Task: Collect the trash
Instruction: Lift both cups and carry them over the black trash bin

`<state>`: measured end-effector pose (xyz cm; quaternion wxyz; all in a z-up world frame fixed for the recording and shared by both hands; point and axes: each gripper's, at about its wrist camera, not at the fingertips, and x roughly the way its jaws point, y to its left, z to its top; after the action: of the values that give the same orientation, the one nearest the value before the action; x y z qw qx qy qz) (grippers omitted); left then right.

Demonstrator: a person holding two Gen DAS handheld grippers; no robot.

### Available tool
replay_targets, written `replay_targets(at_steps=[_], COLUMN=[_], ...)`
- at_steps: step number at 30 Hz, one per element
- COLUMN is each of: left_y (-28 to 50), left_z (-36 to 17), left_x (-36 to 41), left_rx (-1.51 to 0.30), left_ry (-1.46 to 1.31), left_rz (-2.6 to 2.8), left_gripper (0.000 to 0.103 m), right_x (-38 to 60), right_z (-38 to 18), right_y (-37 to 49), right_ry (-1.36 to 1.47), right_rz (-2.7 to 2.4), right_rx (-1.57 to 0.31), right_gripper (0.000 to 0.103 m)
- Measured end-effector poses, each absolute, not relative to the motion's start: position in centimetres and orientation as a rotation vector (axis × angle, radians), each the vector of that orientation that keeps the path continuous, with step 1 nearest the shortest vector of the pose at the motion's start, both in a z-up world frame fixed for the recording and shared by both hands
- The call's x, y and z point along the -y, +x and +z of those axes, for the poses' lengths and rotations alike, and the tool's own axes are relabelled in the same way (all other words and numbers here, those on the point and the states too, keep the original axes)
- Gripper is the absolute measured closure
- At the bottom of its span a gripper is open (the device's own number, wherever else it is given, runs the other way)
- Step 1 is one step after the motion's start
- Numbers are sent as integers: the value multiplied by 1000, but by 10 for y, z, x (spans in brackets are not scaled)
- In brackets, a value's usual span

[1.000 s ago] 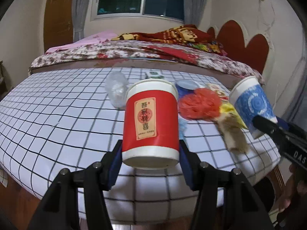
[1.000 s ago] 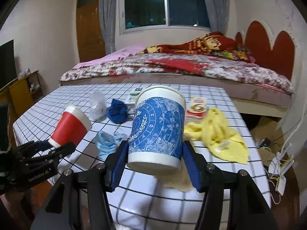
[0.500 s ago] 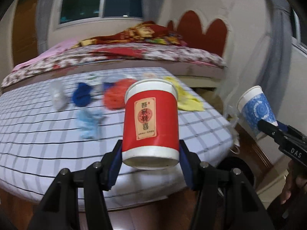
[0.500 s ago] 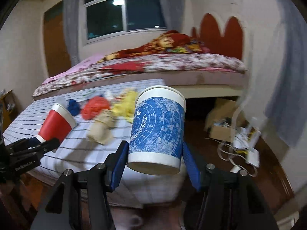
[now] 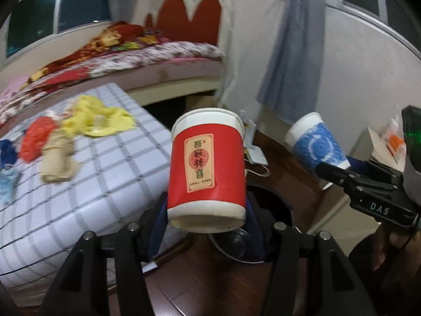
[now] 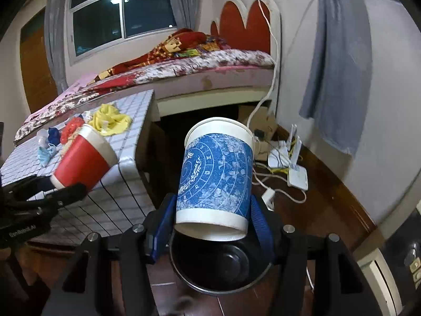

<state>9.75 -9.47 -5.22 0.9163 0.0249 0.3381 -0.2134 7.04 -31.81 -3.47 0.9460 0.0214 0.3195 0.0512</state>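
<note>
The red cup (image 5: pixel 208 168) is hiding most of the black bin (image 5: pixel 263 234) below it in the left wrist view, and the blue cup (image 6: pixel 217 176) is covering the bin's far rim in the right. Motion blur is smearing the rags on the checked table (image 5: pixel 100 184), so their shapes are staying unclear. The frame edge is cutting off the person's hand (image 5: pixel 392 250) under the right gripper (image 5: pixel 339 167)

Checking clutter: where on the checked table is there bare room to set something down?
The checked table is bare along its near edge and corner, below the beige wad. The far side is crowded: yellow cloth, red mesh, beige wad.
</note>
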Motion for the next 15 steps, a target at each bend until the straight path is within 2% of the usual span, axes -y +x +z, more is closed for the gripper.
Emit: replay_targets(at_steps=[10, 15], left_y=[110, 119], left_z=[-108, -117], left_x=[147, 164], left_rx=[-842, -876], left_ry=[54, 53], left_rz=[-535, -547], left_gripper=[47, 46], right_x=[363, 368], right_z=[-93, -114], right_y=[82, 100], right_ry=[93, 135], right_rz=[138, 159], right_rx=[-781, -834], right_gripper=[44, 44])
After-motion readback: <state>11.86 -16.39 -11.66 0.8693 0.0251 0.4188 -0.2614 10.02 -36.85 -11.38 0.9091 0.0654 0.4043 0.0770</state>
